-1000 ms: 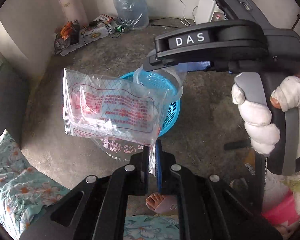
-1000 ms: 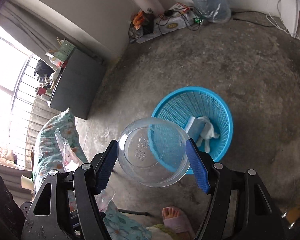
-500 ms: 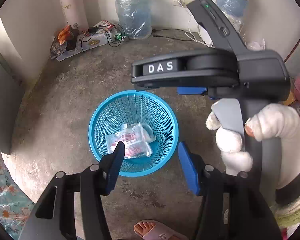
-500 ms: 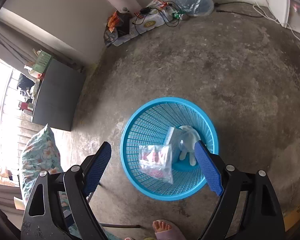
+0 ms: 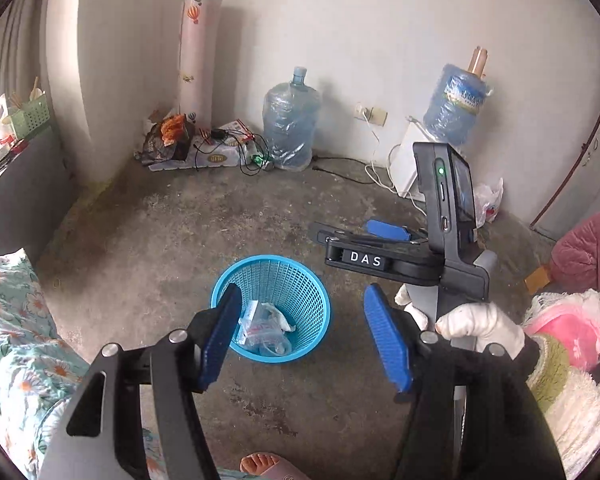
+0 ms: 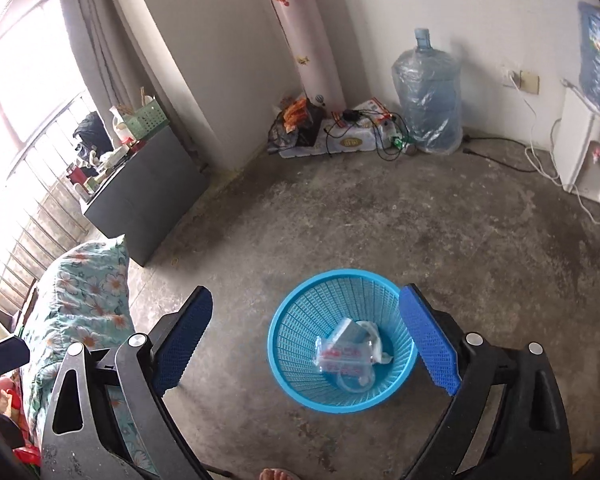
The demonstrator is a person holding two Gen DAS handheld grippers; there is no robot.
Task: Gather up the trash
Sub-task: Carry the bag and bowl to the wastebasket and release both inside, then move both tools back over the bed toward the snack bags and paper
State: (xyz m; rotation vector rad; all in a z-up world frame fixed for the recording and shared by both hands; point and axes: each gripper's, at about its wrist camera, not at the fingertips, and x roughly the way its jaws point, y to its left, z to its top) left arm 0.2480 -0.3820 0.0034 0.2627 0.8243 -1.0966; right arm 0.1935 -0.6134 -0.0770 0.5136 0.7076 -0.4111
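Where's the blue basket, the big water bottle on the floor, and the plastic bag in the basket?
blue basket [image 6: 284, 344]: right wrist view, left inner wall.
big water bottle [image 6: 428, 100]: right wrist view, its body.
plastic bag [image 6: 340, 354]: right wrist view, red-printed middle.

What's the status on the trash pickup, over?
Left gripper and right gripper: jaws opening, nothing between them. Plastic wrapper and clear cup in blue basket. Nothing in the way.

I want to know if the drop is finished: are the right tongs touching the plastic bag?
Apart. The right wrist view shows the bag lying inside the basket, while the opening right tongs are empty.
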